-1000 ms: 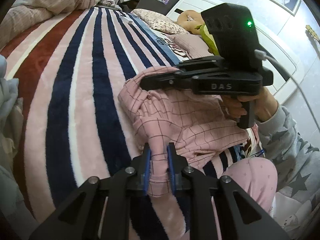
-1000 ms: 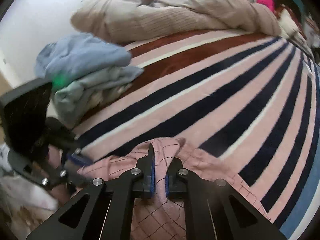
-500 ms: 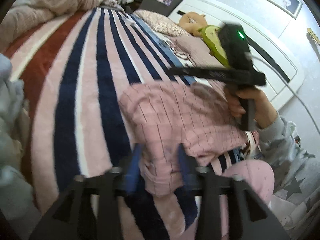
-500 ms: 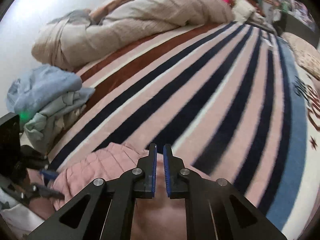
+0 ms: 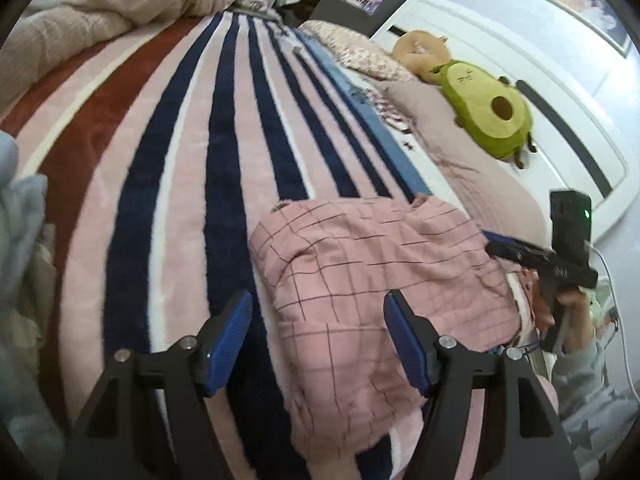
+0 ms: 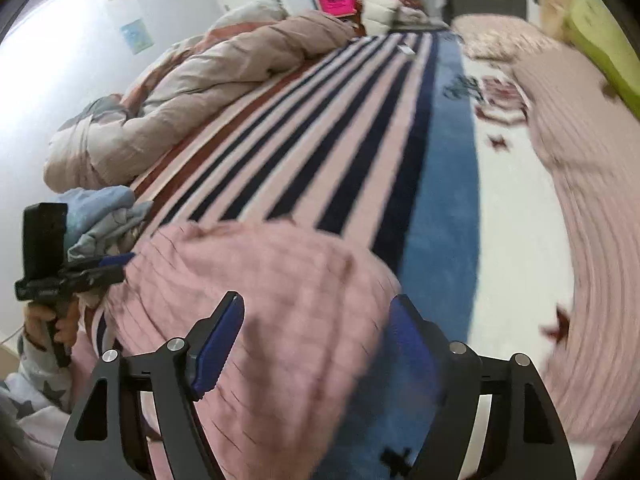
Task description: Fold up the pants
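We hold our left gripper spread wide, empty, level just above the pink checked pants, which lie folded near the striped blanket's near edge. Our right gripper hovers likewise, fingers parted, grasping nothing.

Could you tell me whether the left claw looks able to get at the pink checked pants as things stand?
Probably yes: the left claw is open, the pink checked pants lie bunched on the bed right between its fingers, and nothing covers them.

The right wrist view is blurry, so the lines on the pink checked cloth pants smear. The soft green avocado toy is cut off there.
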`<action>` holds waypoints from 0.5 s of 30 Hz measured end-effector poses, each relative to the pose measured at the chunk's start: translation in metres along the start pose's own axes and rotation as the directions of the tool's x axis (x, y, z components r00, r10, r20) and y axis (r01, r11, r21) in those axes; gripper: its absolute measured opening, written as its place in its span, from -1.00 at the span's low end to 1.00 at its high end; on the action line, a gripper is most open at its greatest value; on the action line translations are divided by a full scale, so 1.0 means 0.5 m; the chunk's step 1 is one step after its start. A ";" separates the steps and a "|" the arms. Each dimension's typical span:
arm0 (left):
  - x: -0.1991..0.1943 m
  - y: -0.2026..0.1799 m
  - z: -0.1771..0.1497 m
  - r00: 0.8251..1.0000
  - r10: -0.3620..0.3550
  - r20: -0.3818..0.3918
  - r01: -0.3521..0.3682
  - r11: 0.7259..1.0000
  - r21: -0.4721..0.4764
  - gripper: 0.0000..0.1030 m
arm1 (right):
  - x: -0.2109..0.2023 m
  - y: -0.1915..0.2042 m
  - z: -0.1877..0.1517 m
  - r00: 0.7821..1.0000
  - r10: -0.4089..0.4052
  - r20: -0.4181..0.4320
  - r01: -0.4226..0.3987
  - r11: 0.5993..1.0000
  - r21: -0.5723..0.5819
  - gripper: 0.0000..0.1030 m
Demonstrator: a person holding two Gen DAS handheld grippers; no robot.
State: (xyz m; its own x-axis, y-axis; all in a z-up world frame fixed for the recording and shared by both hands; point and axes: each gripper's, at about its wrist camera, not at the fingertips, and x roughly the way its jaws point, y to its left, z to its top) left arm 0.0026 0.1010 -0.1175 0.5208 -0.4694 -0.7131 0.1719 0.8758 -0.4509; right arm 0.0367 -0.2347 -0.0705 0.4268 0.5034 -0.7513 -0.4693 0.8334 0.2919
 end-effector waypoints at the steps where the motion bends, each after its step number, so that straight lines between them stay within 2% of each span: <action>1: 0.012 -0.001 0.000 1.000 0.011 -0.010 -0.011 1.000 -0.006 0.25 | 0.006 -0.008 -0.010 1.000 -0.005 -0.006 0.005 1.000 0.015 0.39; 4: 0.033 -0.007 -0.005 0.999 0.017 -0.030 -0.018 1.000 -0.019 0.25 | 0.015 -0.040 -0.033 0.997 -0.081 -0.002 0.081 0.996 0.039 0.39; 5: 0.035 -0.008 -0.009 0.999 0.019 -0.032 -0.020 1.000 -0.020 0.25 | 0.016 -0.044 -0.038 0.997 -0.082 0.001 0.082 0.996 0.038 0.39; 9: 0.047 -0.017 -0.011 0.999 0.039 -0.036 -0.040 0.999 -0.023 0.25 | 0.010 -0.058 -0.044 1.000 0.009 0.023 -0.010 0.997 0.080 0.39; 12: 0.055 -0.019 -0.017 0.998 0.048 -0.033 -0.048 0.998 -0.027 0.28 | -0.002 -0.057 -0.040 0.987 0.143 0.077 -0.150 0.984 0.099 0.39; 14: 0.058 -0.020 -0.019 0.998 0.047 -0.028 -0.048 0.998 -0.030 0.30 | -0.007 -0.055 -0.036 0.984 0.144 0.102 -0.155 0.983 0.100 0.45; 15: 0.059 -0.019 -0.020 0.999 0.047 -0.026 -0.048 0.998 -0.032 0.31 | -0.008 -0.053 -0.034 0.984 0.142 0.110 -0.152 0.984 0.093 0.56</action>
State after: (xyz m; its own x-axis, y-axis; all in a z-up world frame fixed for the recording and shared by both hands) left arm 0.0079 0.0775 -0.1397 0.5066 -0.4302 -0.7472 0.1199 0.8933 -0.4331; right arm 0.0340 -0.2628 -0.0852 0.4382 0.6386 -0.6326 -0.4550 0.7645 0.4566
